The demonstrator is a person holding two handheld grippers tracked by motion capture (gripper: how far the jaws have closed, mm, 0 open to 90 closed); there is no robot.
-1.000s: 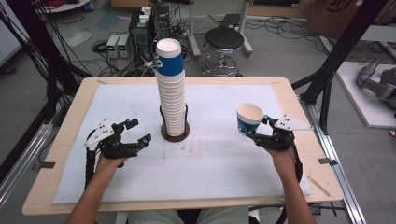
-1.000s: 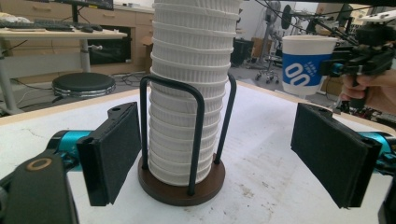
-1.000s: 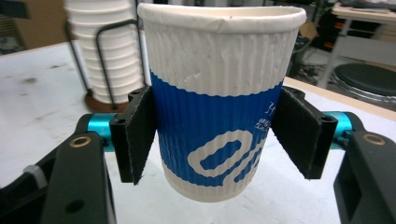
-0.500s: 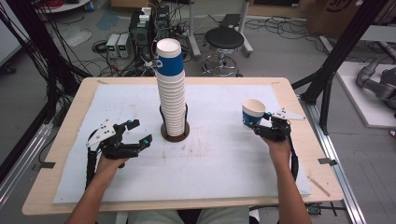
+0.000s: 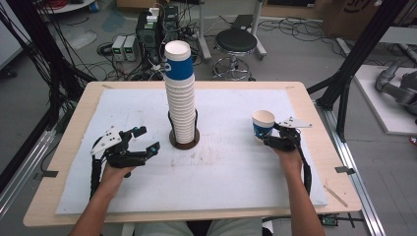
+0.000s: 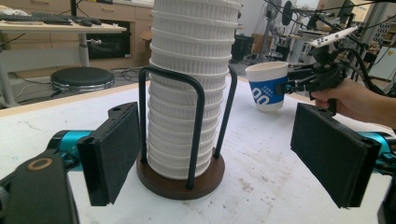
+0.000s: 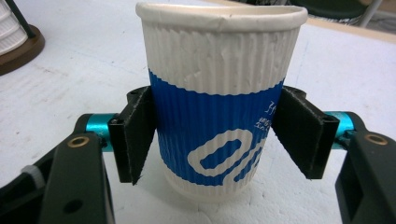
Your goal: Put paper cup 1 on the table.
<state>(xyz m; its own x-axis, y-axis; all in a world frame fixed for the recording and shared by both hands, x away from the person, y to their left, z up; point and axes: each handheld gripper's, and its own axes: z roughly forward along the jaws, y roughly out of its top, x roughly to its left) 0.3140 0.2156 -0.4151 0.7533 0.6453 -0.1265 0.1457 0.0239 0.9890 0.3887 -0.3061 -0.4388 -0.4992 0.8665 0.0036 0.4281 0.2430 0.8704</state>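
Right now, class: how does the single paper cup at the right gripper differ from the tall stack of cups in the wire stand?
1. The single cup stands alone, upright on the white mat; the stack is many cups nested in a stand.
2. The single cup sits between the right gripper jaws; nothing touches the stack.

Both are ribbed white paper cups with blue bands.
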